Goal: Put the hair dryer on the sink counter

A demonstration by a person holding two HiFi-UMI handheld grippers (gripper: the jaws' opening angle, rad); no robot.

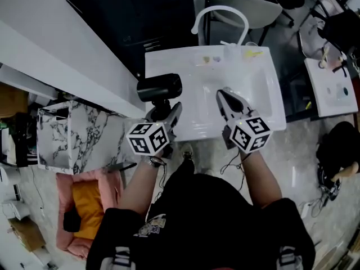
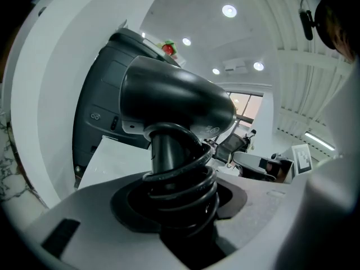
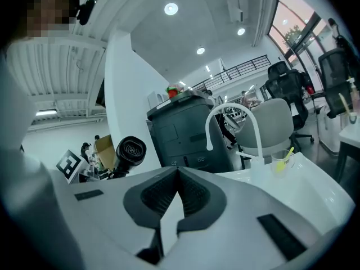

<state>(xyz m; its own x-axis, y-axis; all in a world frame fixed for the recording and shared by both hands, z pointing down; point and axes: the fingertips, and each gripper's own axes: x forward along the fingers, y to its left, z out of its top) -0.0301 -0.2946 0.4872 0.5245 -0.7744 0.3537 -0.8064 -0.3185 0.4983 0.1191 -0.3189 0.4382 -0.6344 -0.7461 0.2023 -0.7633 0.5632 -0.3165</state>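
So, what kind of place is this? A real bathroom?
Probably an office or lab, not a bathroom: the sink stands alone on the open floor, with office chairs and a big copier behind it.

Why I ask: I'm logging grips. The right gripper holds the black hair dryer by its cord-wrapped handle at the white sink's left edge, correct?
Wrong gripper: the left gripper holds the black hair dryer by its cord-wrapped handle at the white sink's left edge. The left gripper view shows the handle clamped between its jaws; the right gripper is shut on nothing.
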